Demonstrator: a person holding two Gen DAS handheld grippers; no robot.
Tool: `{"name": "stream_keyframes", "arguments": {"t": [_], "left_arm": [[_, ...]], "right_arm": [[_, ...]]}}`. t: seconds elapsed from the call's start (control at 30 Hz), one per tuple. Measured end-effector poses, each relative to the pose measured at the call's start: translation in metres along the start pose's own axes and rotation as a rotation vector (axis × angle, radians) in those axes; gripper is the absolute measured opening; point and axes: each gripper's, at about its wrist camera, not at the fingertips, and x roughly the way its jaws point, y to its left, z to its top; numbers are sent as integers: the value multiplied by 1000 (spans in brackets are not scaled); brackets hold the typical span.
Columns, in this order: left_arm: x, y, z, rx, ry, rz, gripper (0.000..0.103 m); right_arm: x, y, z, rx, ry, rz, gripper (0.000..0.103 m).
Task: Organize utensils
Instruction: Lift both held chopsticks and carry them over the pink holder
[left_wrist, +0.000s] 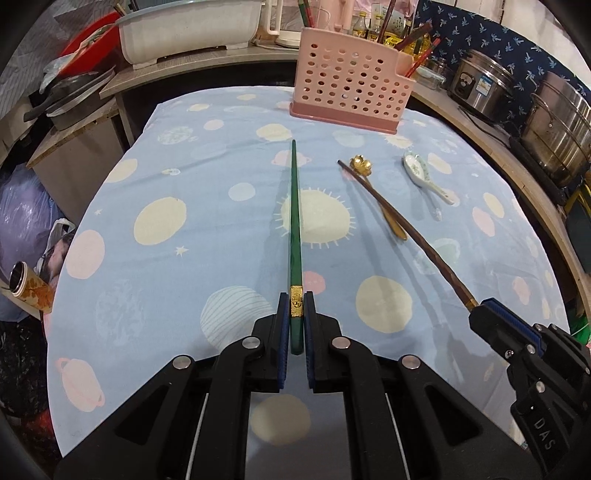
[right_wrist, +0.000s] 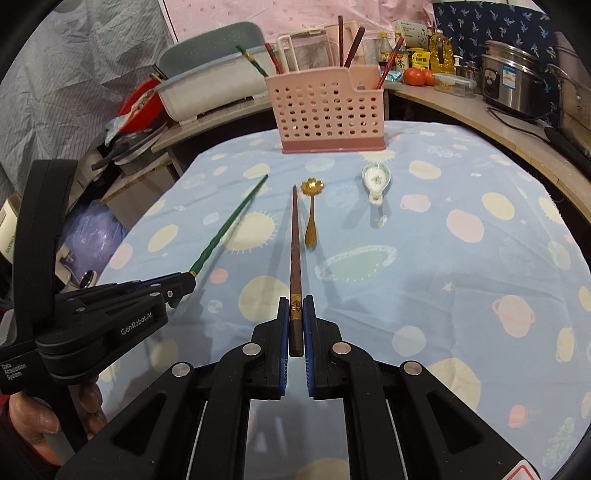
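Blue cloth (left_wrist: 207, 155) with pale planets and a big sun covers the table. At the far end stands one pink basket (left_wrist: 347, 88) full of round holes, and a few chopsticks already stick up out of it.

Two grippers are over the near part of the cloth. The left gripper (left_wrist: 296, 310) has its blue pads closed tight on one green chopstick (left_wrist: 294, 206), gripping it at the gold band near the thick end. The thin tip points away toward the basket. The right gripper (right_wrist: 295, 314) is squeezed shut on one brown chopstick (right_wrist: 294, 240), also at its gold band, and that tip points far too. In the right wrist view a hand (right_wrist: 33, 417) shows at the near left, holding the left gripper's handle.

Two spoons lie loose on the cloth. One gold spoon (right_wrist: 312, 206) with a flower-shaped bowl lies just right of the brown chopstick. One white spoon (right_wrist: 376, 181) with a green pattern lies further right, apart from the gold one.

Between the chopstick tips and the basket the cloth is bare. The left edge drops off beside a low shelf with pans. A curved wooden counter (right_wrist: 480, 114) runs close along the right edge, holding metal pots (left_wrist: 517, 99).
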Motion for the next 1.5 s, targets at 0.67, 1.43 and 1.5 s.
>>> {"name": "stream_keyframes", "arguments": {"t": [0.67,1.43,1.5], "left_arm": [[-76,-18,43,17,-157,-75,7],[-121,-40,164,62,-354,-85,7],[-125,-42,176,69,-376,-79,7]], "right_arm": [[-80,-25,55,74,-222,11,7],[-104,-47,174,90,-381,40,7],[-104,-49,188,85,-402,37,7]]}}
